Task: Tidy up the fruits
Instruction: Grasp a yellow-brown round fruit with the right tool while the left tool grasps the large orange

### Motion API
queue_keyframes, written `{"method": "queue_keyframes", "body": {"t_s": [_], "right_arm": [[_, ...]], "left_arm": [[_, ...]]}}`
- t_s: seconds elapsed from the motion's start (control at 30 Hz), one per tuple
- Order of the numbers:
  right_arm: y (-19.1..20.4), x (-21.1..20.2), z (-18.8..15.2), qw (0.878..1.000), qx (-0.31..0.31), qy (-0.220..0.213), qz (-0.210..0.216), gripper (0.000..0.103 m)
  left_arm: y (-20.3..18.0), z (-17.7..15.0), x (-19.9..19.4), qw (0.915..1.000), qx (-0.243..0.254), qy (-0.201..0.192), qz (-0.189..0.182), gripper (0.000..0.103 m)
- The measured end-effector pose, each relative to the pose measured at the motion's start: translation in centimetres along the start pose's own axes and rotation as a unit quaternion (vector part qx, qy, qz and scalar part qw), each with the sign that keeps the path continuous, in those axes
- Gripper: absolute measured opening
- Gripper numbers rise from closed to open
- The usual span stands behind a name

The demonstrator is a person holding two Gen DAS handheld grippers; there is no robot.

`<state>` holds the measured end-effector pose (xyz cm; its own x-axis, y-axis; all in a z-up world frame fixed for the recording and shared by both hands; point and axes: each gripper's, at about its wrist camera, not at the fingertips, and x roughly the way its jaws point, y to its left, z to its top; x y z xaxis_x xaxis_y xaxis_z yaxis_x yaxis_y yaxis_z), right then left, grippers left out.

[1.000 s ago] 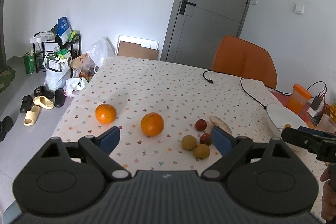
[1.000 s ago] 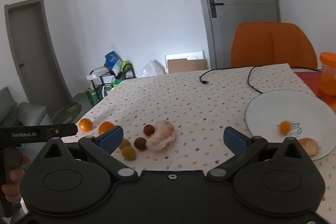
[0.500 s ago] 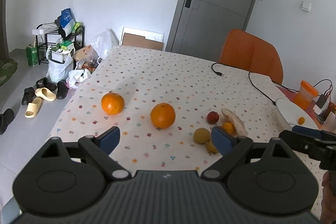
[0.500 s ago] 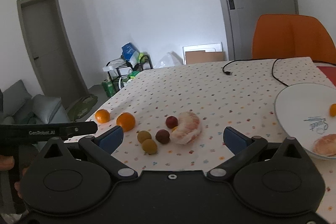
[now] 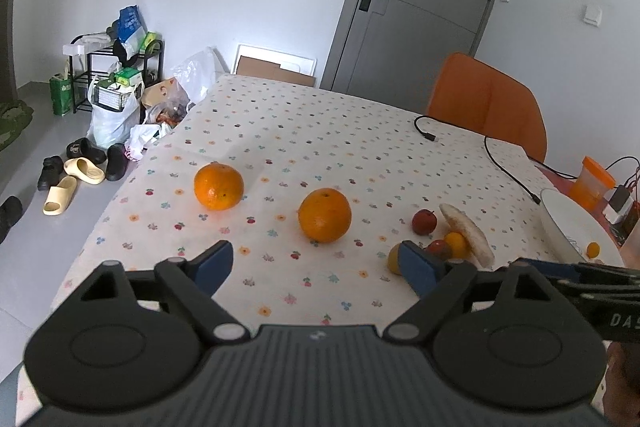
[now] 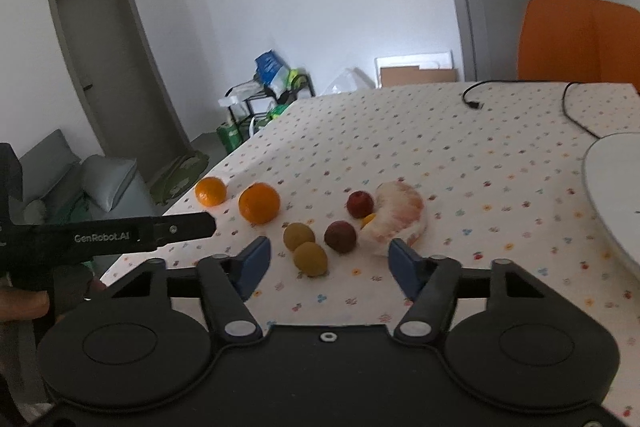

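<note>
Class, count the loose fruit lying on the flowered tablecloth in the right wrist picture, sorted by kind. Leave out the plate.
Oranges: 2
Dark red round fruits: 2
Yellow-green round fruits: 2
Peeled pomelo piece: 1
Small orange fruit, half hidden: 1
Total: 8

Two oranges (image 5: 218, 185) (image 5: 325, 215), small fruits (image 6: 310, 258) clustered beside peeled pomelo (image 6: 396, 217), all on tablecloth (image 5: 304, 143)

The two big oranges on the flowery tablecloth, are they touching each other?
Apart. The left wrist view shows patterned tablecloth plainly between the left orange and the right orange.
</note>
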<state>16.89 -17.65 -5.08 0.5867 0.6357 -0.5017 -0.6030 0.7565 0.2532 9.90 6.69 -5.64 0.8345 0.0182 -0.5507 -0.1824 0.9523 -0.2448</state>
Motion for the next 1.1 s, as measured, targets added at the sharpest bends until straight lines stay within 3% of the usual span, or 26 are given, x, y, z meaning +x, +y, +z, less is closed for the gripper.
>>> {"method": "queue_keyframes", "body": {"t_s": [0.27, 0.6, 0.63, 0.7, 1.1], "right_arm": [[0.6, 2.4, -0.2, 1.0, -0.002, 0.028, 0.01, 0.047], [1.2, 4.7, -0.3, 0.999, -0.003, 0.043, 0.002, 0.042], [1.2, 5.0, -0.3, 0.999, -0.003, 0.045, 0.001, 0.04], [1.3, 5.5, -0.5, 0.999, -0.005, 0.051, 0.0, 0.025], [1.1, 4.8, 0.6, 0.999, -0.004, 0.034, 0.01, 0.024]], "left_arm": [[0.5, 0.0, 1.1, 0.9999, -0.005, 0.007, -0.015, 0.072], [1.3, 0.2, 2.6, 0.9996, -0.008, 0.016, -0.024, 0.063], [1.3, 0.3, 2.8, 0.9996, -0.008, 0.016, -0.024, 0.062], [1.4, 0.4, 3.2, 0.9995, -0.008, 0.018, -0.023, 0.059], [0.7, 1.4, 4.9, 0.9994, -0.002, 0.02, -0.028, 0.054]]}}
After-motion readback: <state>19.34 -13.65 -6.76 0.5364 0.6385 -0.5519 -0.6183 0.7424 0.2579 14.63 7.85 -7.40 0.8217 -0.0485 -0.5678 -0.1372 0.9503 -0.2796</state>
